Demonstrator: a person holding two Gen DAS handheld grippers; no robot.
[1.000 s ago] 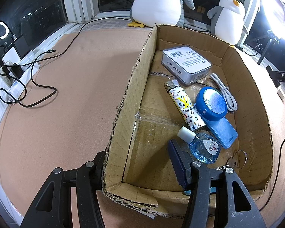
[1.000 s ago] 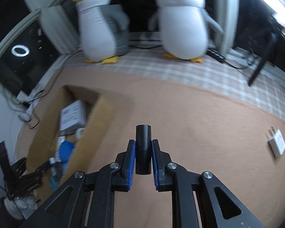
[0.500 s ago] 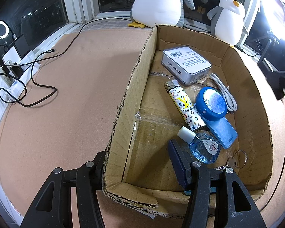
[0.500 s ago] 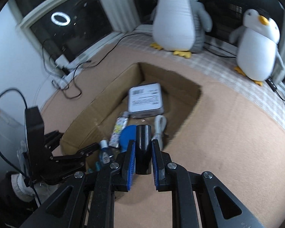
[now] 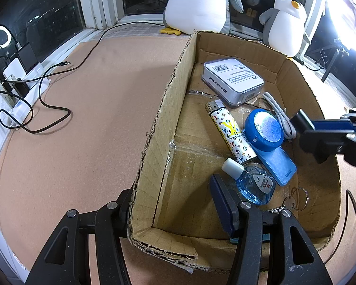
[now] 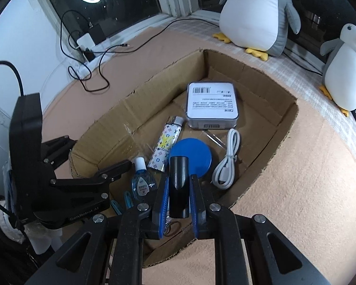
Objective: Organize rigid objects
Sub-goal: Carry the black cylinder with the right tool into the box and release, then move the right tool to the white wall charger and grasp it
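**Right wrist view: black cylinder poised over the box, drop-off comes next**

Right wrist view, nearest first: the right gripper (image 6: pixel 179 193) is clenched on a short black cylinder (image 6: pixel 178 186), its blue pads pressing both sides, the cylinder standing roughly along the fingers. It hangs above the near end of the cardboard box (image 6: pixel 275 140), over the blue round tin (image 6: pixel 190 158) and close to the small blue bottle (image 6: pixel 142 183). My reading is that carrying is nearly done and placing is in hand. The next move calls for lowering into a bare patch of floor, perhaps between the white cable (image 6: pixel 227 161) and the wall, then letting go without knocking the patterned lighter (image 6: pixel 166 148).

To the side, the left gripper (image 5: pixel 175 216) straddles the box's near corner, one finger outside the wall and one inside. Its jaws stand wide apart around the cardboard and seem to steady it rather than pinch it.

Farther in lies the grey labelled case (image 6: pixel 212 104), flat against the far end.
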